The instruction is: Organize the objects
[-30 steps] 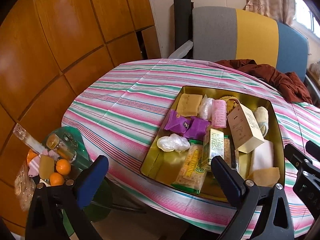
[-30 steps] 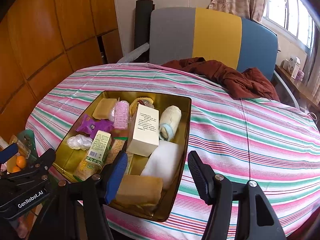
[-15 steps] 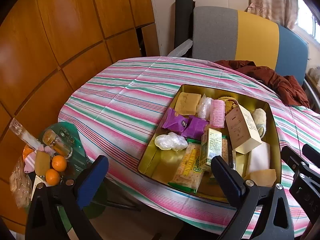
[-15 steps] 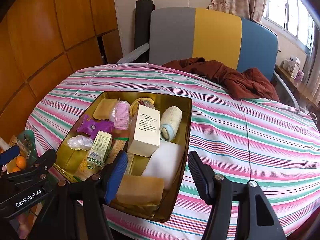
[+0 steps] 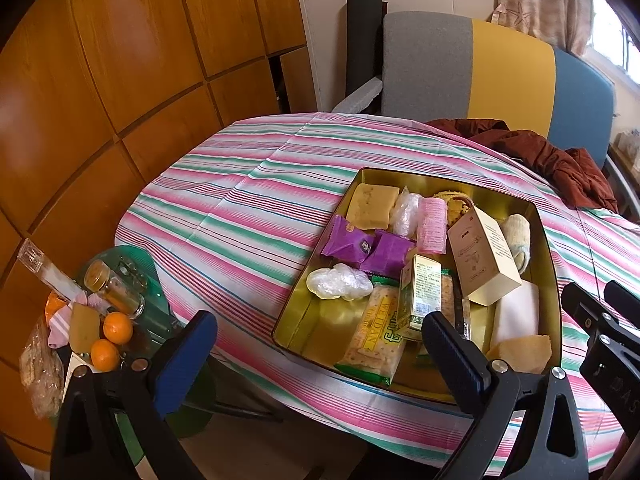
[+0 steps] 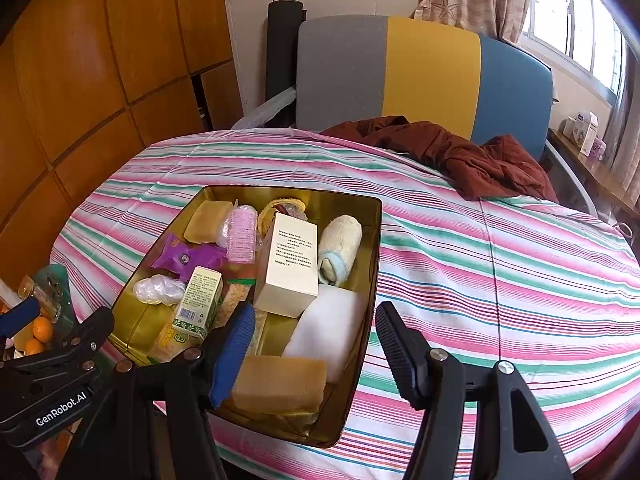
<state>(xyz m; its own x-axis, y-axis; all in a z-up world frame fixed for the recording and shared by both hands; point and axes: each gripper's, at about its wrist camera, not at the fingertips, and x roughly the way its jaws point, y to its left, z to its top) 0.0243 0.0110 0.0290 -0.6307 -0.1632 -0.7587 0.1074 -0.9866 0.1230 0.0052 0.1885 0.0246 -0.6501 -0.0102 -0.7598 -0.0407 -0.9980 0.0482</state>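
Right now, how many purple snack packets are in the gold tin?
2. One purple packet lies near the left wall of the tin; the other sits right beside it, toward the middle. More could be hidden under the boxes.

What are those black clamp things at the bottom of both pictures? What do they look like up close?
They are two hand-held grippers. The left gripper and right gripper are matte black plastic with silver screws. Each has two long fingers with ribbed pads, some faced in blue. The left one's body carries white "GenRobot.AI" lettering. No cables or sleeves show.
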